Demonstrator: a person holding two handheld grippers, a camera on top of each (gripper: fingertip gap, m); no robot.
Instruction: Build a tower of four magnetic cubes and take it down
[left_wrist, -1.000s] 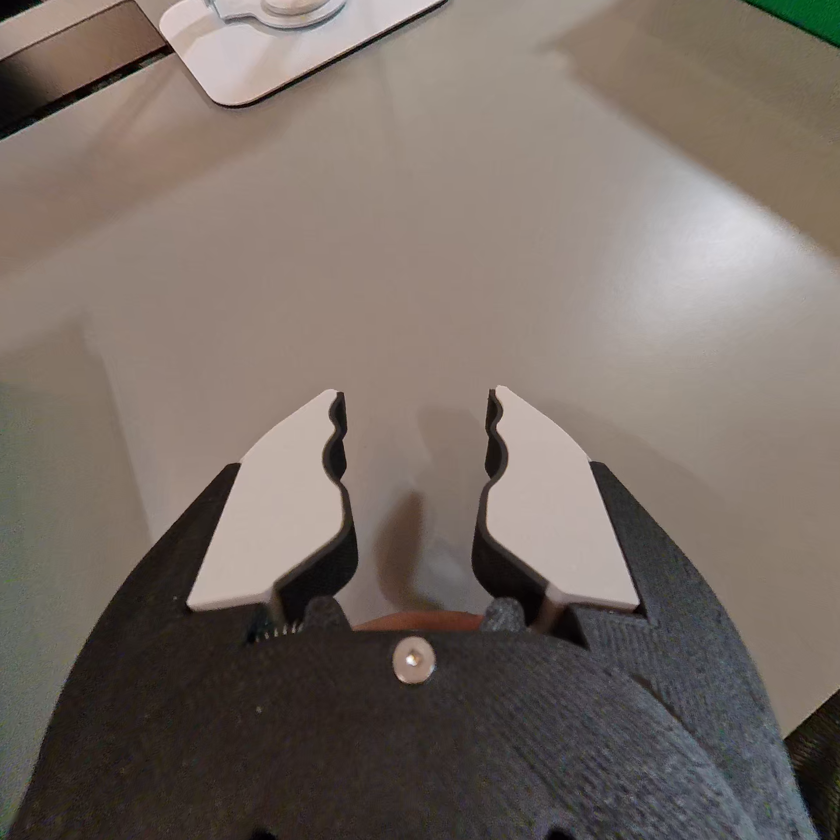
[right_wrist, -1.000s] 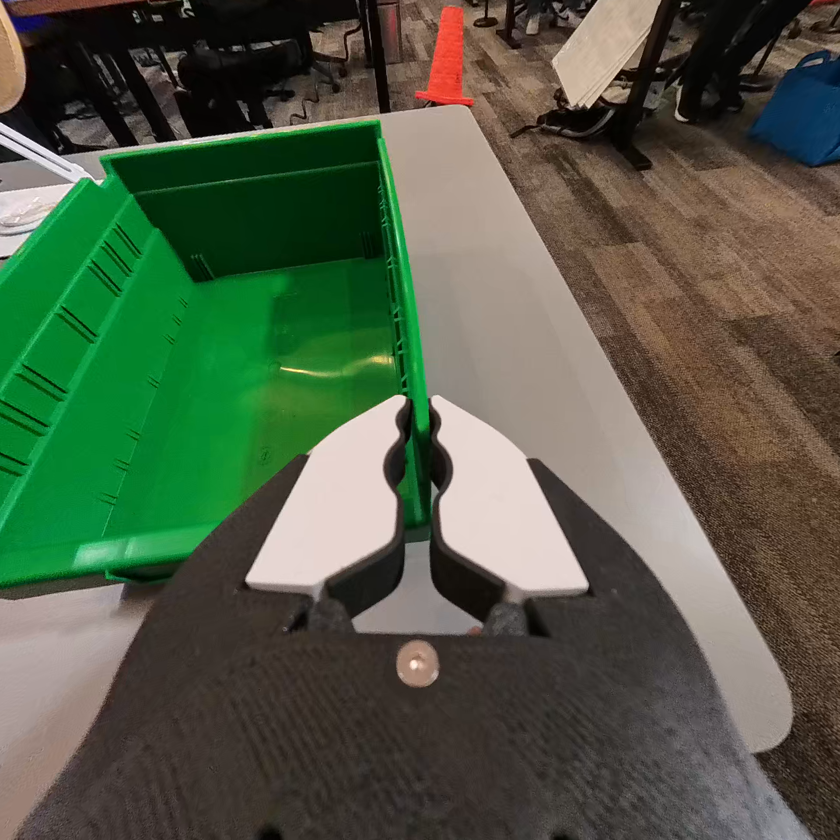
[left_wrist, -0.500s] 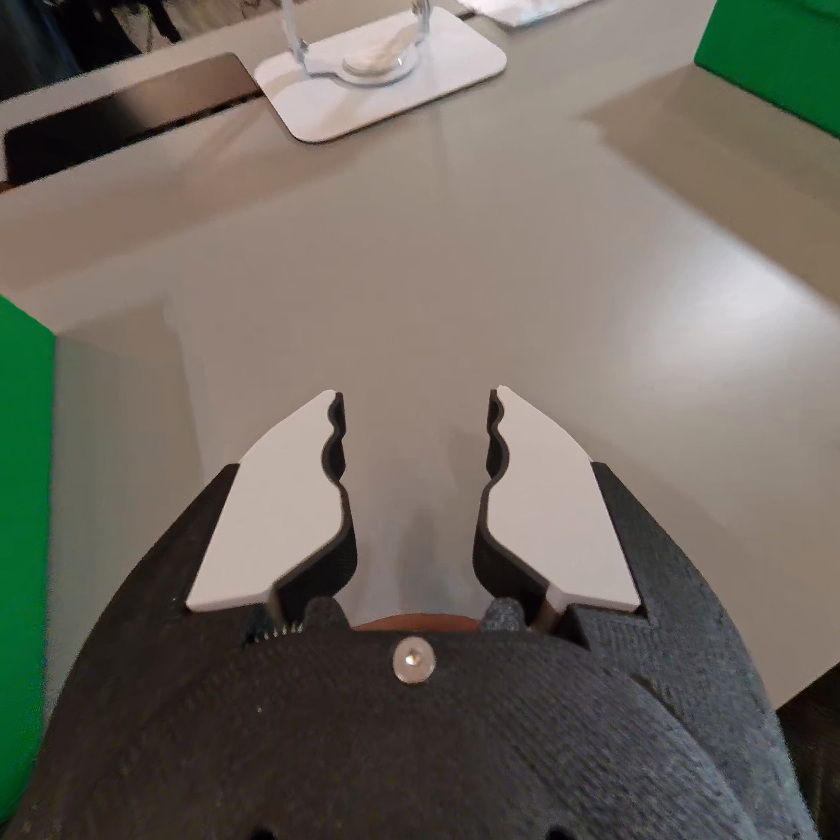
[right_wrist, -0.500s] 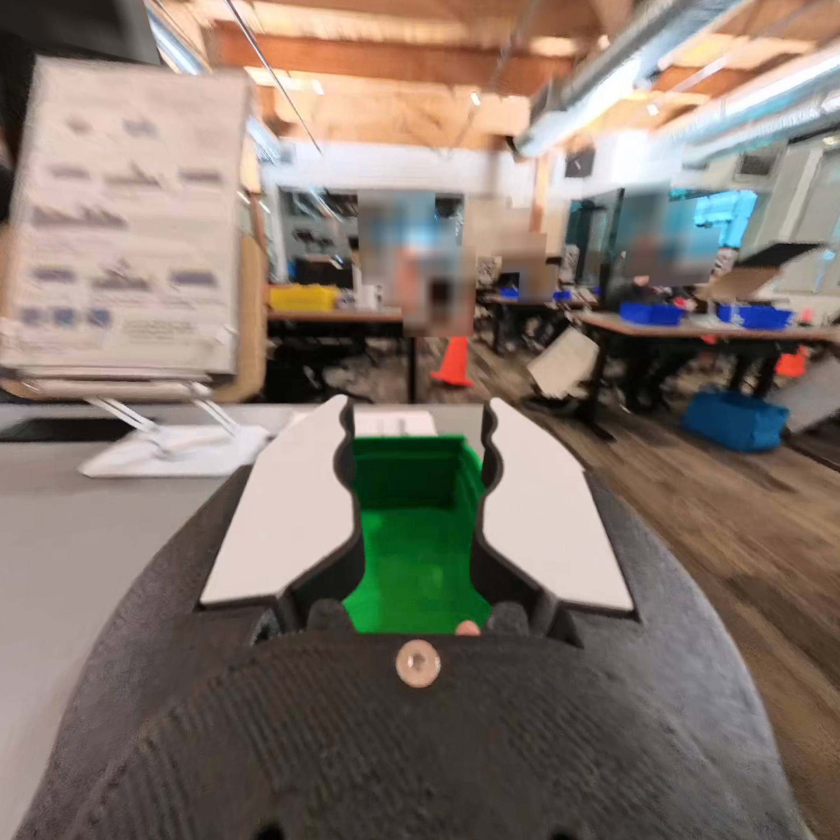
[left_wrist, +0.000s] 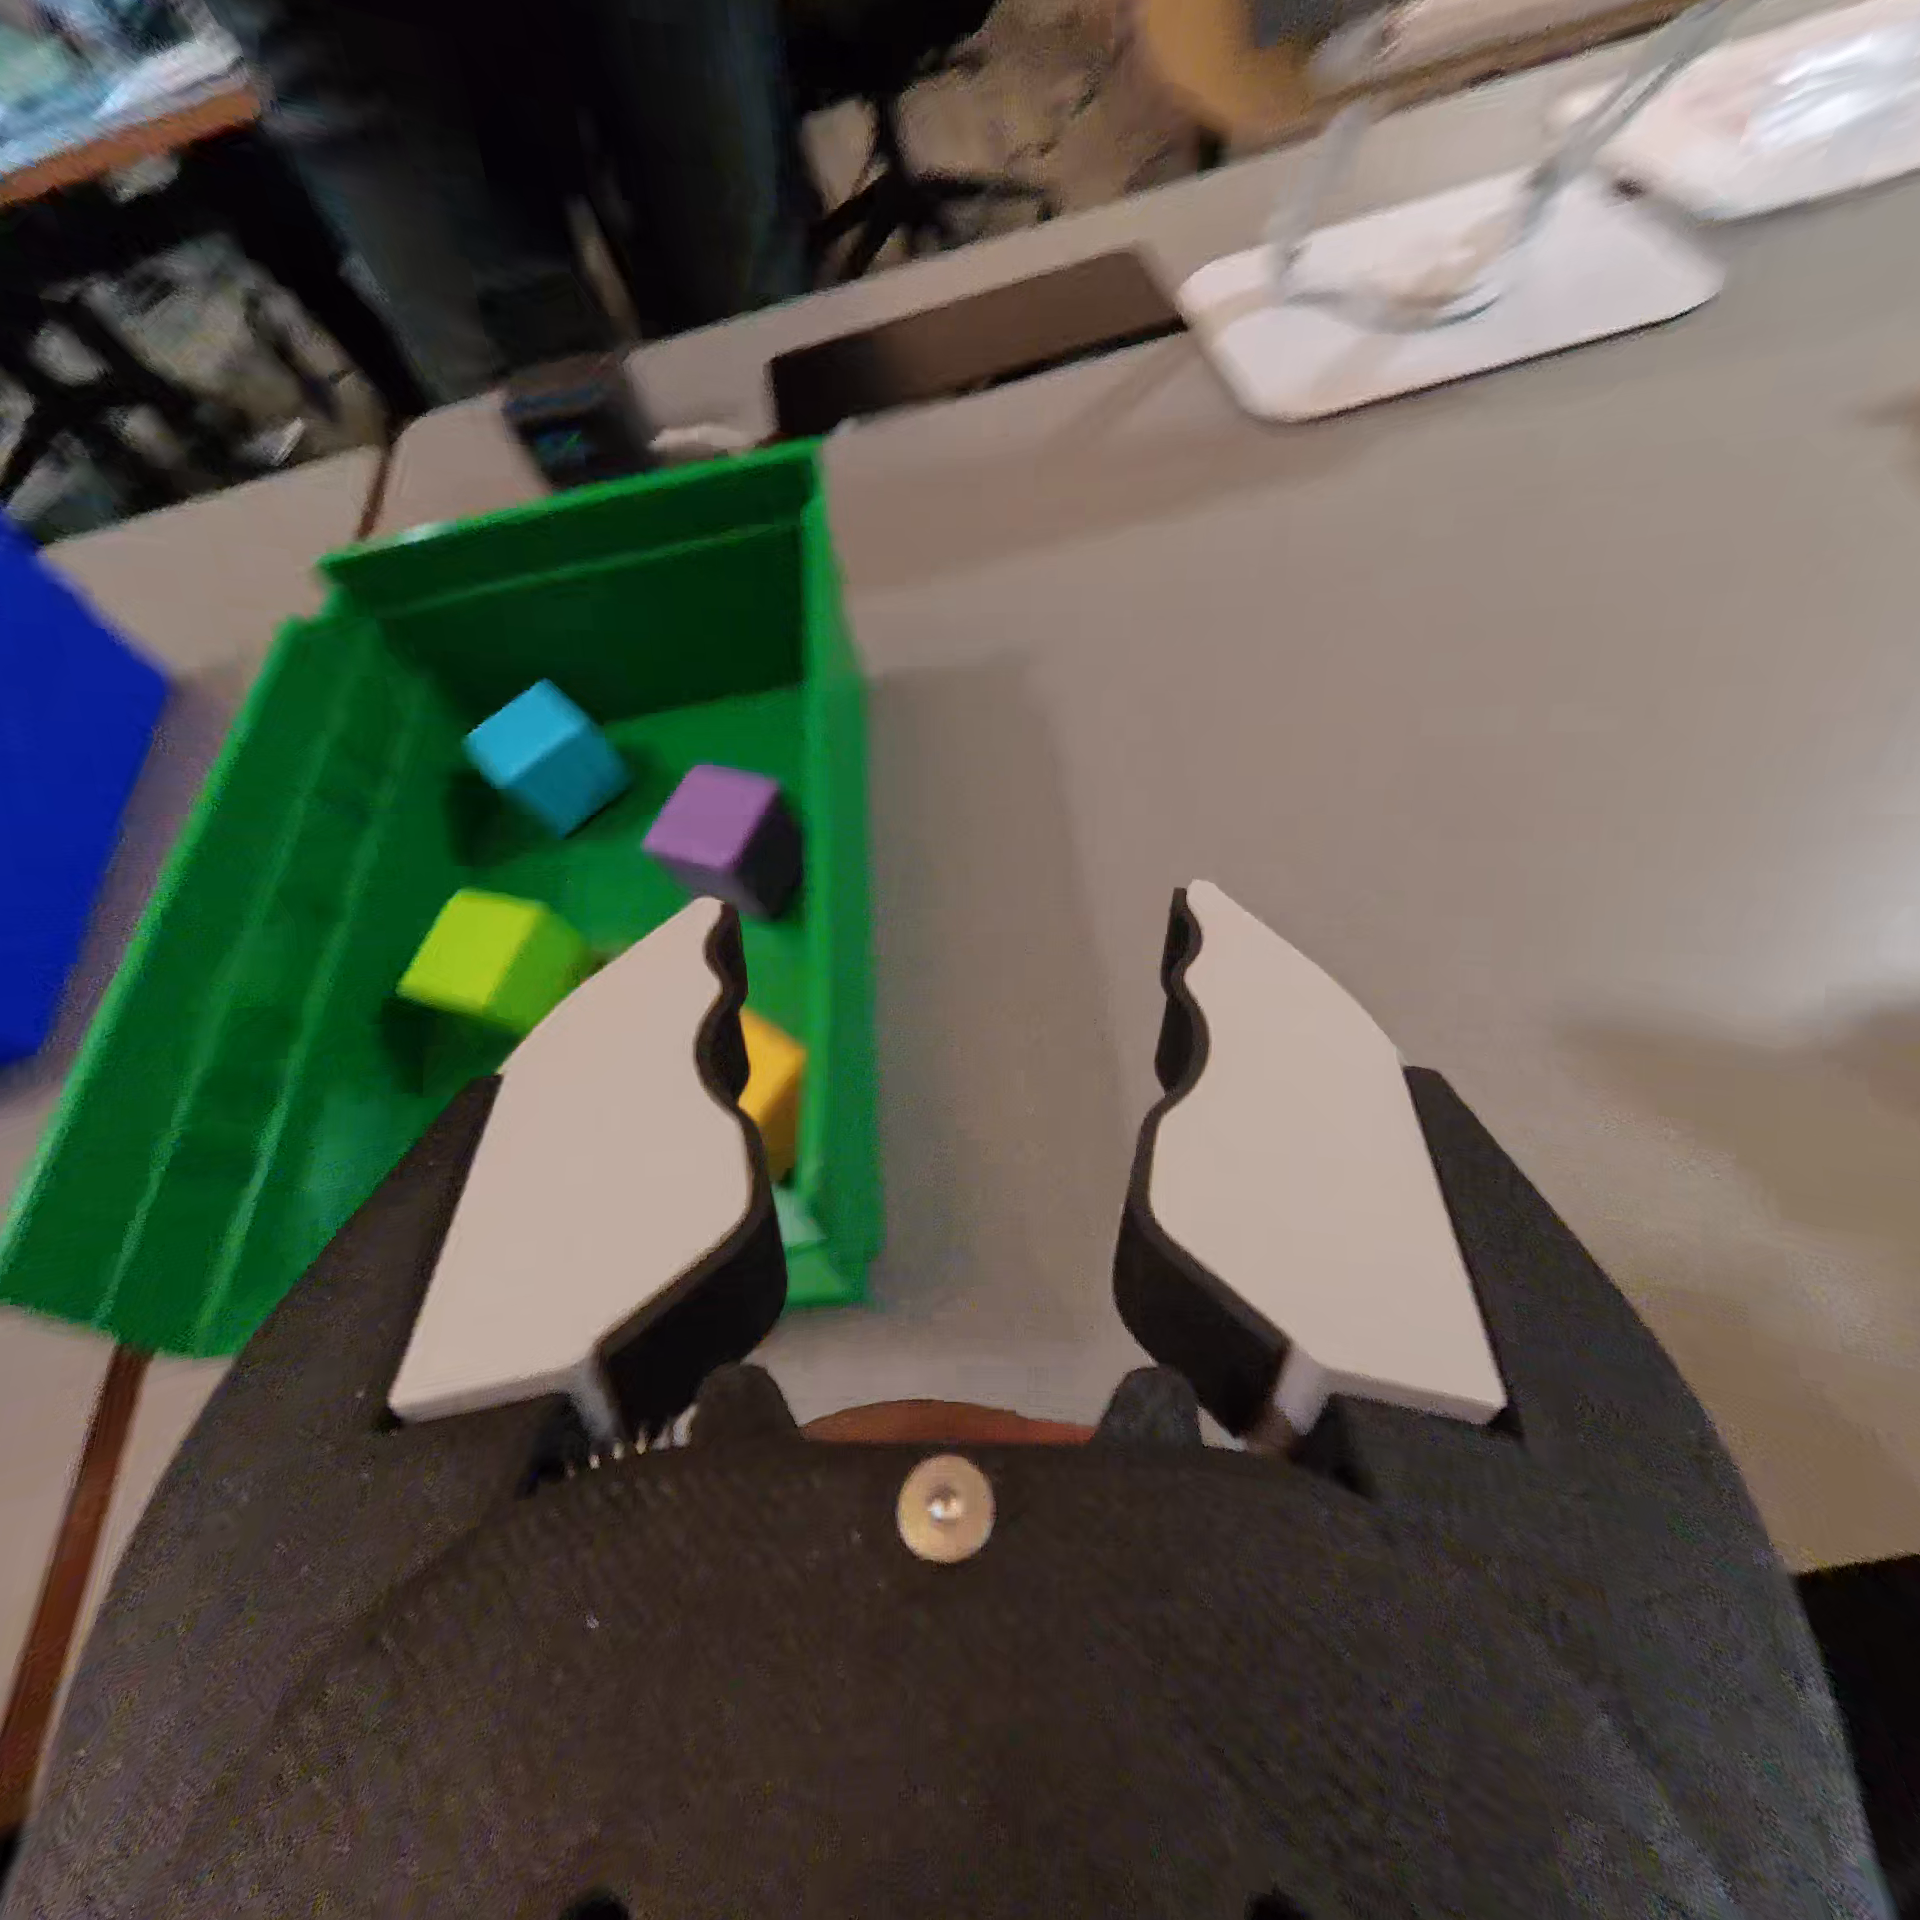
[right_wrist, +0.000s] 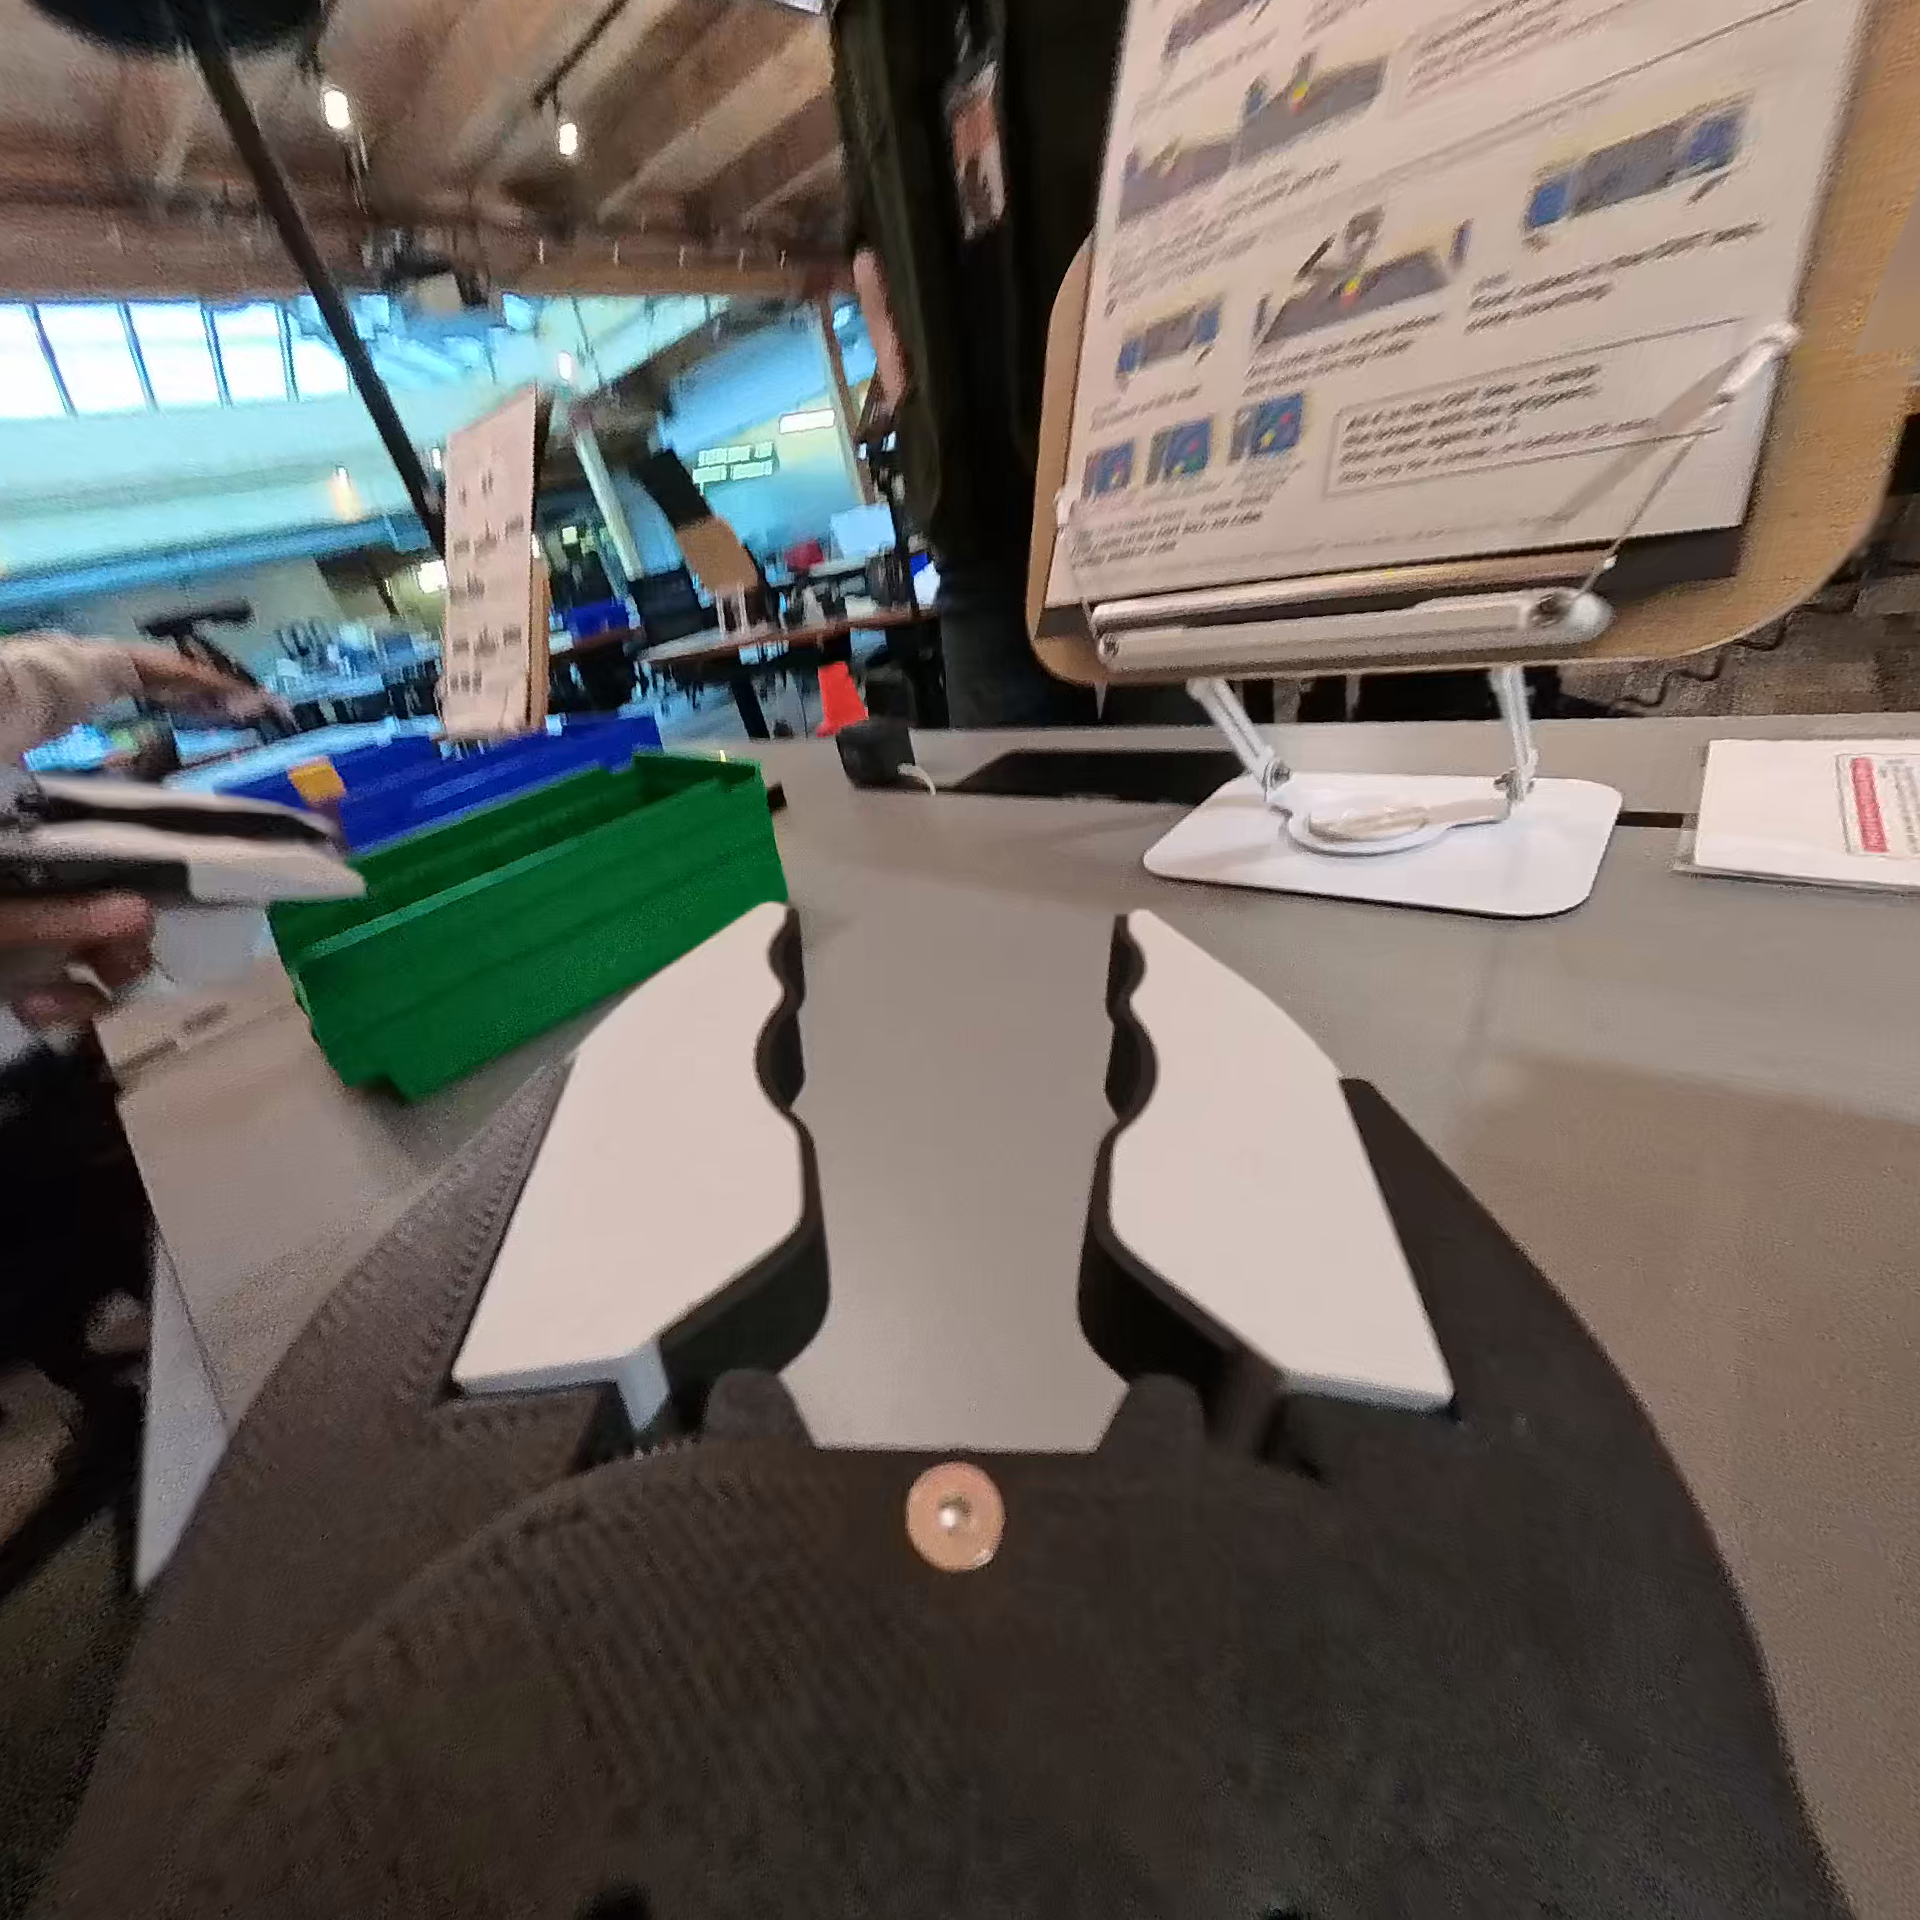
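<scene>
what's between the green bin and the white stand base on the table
Only bare grey table separates the green bin from the white stand base; the right wrist view shows it.

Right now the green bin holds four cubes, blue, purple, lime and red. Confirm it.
Not quite: the fourth cube is yellow-orange, not red. The left wrist view shows it in the green bin with the blue cube, purple cube and lime cube.

On your grey table (left_wrist: 1351, 727) sits a green bin (left_wrist: 836, 935) holding cyan (left_wrist: 545, 753), purple (left_wrist: 722, 831), lime (left_wrist: 488, 961) and orange (left_wrist: 774, 1081) cubes. A blue bin (left_wrist: 62, 790) stands beside it. Farther back you see a white stand (right_wrist: 1382, 842) carrying a printed sheet (right_wrist: 1423, 270).
</scene>
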